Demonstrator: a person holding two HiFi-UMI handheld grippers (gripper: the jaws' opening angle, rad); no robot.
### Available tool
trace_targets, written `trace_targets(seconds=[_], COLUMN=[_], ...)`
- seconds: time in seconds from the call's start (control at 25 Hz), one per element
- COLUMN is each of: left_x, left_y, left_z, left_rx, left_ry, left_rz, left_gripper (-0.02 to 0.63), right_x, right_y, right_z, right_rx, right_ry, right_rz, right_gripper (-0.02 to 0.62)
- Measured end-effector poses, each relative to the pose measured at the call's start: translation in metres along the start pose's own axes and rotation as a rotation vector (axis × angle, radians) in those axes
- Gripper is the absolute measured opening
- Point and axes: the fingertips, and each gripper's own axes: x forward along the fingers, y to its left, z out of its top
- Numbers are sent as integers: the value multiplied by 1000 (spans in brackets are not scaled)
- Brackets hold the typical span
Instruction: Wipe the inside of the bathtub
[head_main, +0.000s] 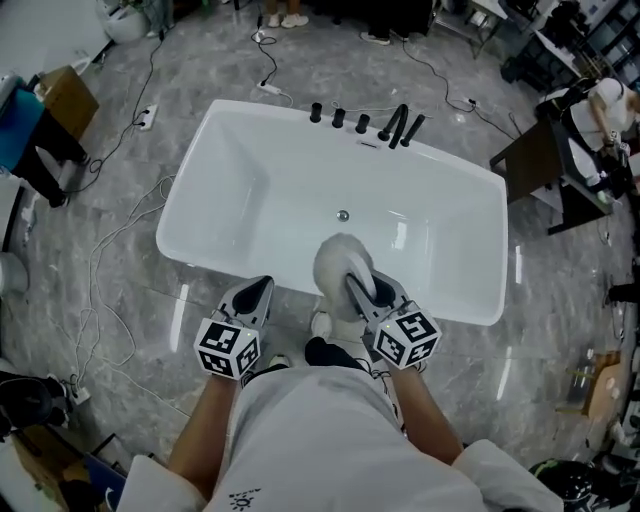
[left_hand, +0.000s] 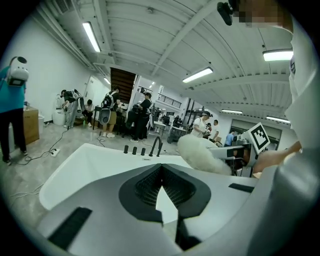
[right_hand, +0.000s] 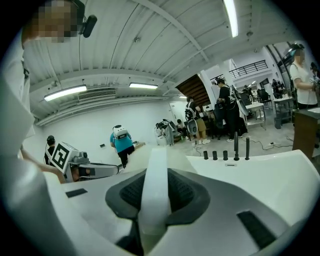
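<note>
Standing at the bathtub (head_main: 260, 190), my right claw (head_main: 360, 287) clamps a fluffy duster (head_main: 335, 260), my left claw (head_main: 257, 293) closed and empty; wiping seemingly unstarted, next reaching down inside.

The bathtub (head_main: 230, 190) is glossy, smooth white; its taps (head_main: 338, 117) matt black. The duster (head_main: 335, 258) is fluffy white pile. The floor (head_main: 120, 300) looks polished grey stone.
</note>
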Motion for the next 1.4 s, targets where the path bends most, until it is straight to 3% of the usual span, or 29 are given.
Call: trace_targets(seconds=[0.4,0.76,1.08,1.4], left_x=[41,36,51,94], left_y=[14,48,98,203], left_z=[16,12,5,18], left_rx=[-29,-79,-96,-98], left_ry=[-4,1,33,45], left_rz=[119,189,149,101], left_gripper=[9,9,9,9], right_x=[39,84,154,280], right_y=[-51,-47,-24,-26], right_z=[6,4,-4,0], right_rx=[-17,-46,-102,-252], right_ry=[64,124,188,254], right_rz=[107,179,213,186], right_gripper=[92,93,92,92])
